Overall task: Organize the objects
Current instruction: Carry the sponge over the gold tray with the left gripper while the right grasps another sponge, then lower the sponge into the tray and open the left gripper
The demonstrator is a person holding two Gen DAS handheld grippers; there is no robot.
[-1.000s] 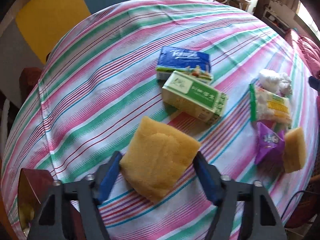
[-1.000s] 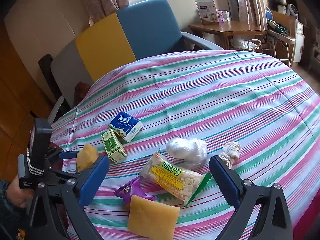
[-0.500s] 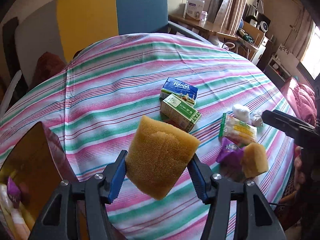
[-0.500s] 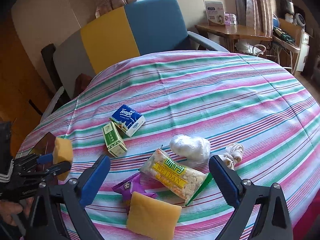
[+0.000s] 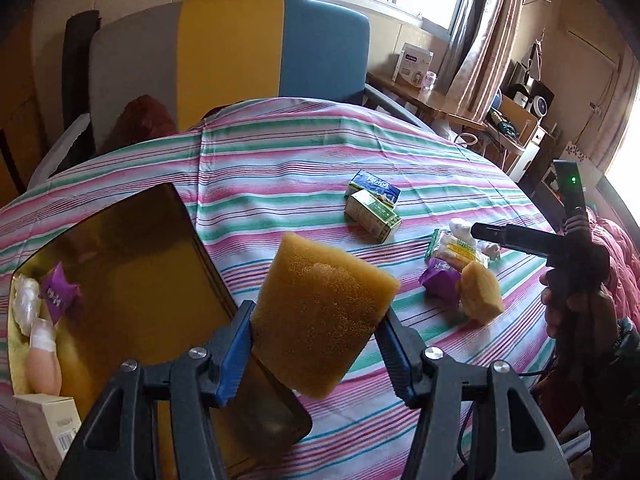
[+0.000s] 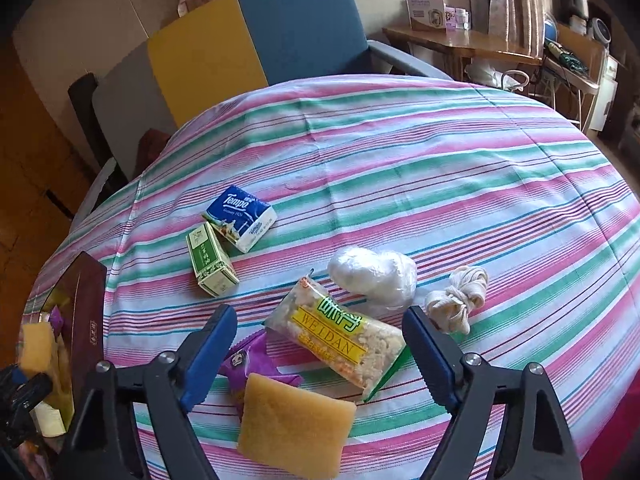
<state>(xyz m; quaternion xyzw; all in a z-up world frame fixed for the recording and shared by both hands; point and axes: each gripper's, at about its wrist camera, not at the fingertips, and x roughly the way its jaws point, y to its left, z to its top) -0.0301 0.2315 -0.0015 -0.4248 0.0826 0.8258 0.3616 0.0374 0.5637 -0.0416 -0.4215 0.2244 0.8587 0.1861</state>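
Observation:
My left gripper [image 5: 316,344] is shut on a yellow sponge [image 5: 320,312] and holds it in the air at the right rim of a dark box [image 5: 132,280] at the table's left edge. The box holds a purple packet [image 5: 56,290] and white wrapped items. My right gripper [image 6: 320,344] is open and empty above a second yellow sponge [image 6: 292,424], a purple packet [image 6: 248,364] and a WEIDAN snack bag [image 6: 340,336]. A Tempo tissue pack [image 6: 240,216] and a green carton [image 6: 210,258] lie further back.
A white plastic bundle [image 6: 372,272] and a knotted cream cord [image 6: 460,296] lie right of the snack bag. The round table has a striped cloth [image 6: 440,168]. A grey, yellow and blue armchair [image 6: 260,36] stands behind it. A wooden side table [image 6: 460,40] is at the back right.
My left gripper has lifted the sponge off the table and carried it left and back to the box. My right gripper has moved slightly forward over the near pile, still open.

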